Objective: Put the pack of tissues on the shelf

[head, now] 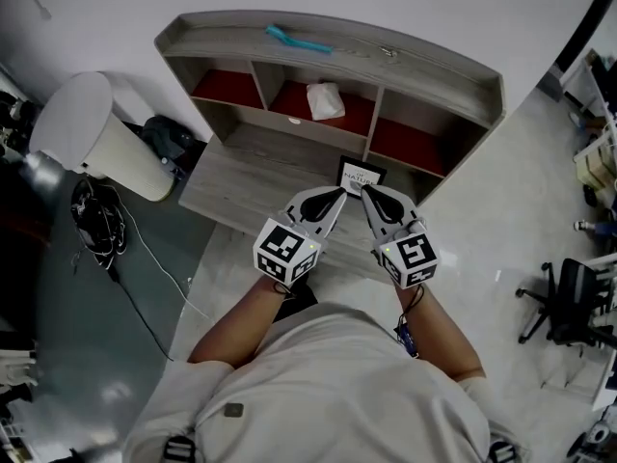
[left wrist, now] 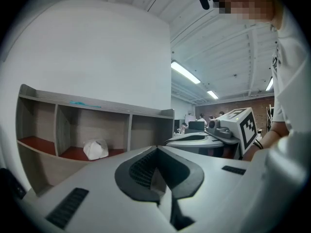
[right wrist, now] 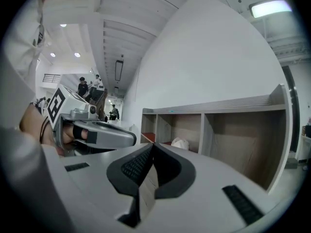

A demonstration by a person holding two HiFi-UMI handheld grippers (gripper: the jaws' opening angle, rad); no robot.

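Head view: the left tongs (head: pixel 337 195) and right tongs (head: pixel 367 195) each pinch the near edge of the pack of tissues (head: pixel 362 174), held over the surface (head: pixel 241 174), short of the shelf (head: pixel 424 66). Placing remains. Only the gripper views show the thin edge clamped in each.

The grey wood-grain shelf (head: pixel 434 66) has red compartment floors (head: pixel 227 88); the strip (head: pixel 294 39) is teal.

One shelf (head: pixel 424 66), far, with three compartments (head: pixel 410 145). One white bundle (head: pixel 325 101) in the middle one, one blue item (head: pixel 294 40) on top. One table (head: pixel 246 177), one pack (head: pixel 362 175). Two grippers: left gripper (head: pixel 338 194), right gripper (head: pixel 365 192). One chair (head: pixel 571 299), right.
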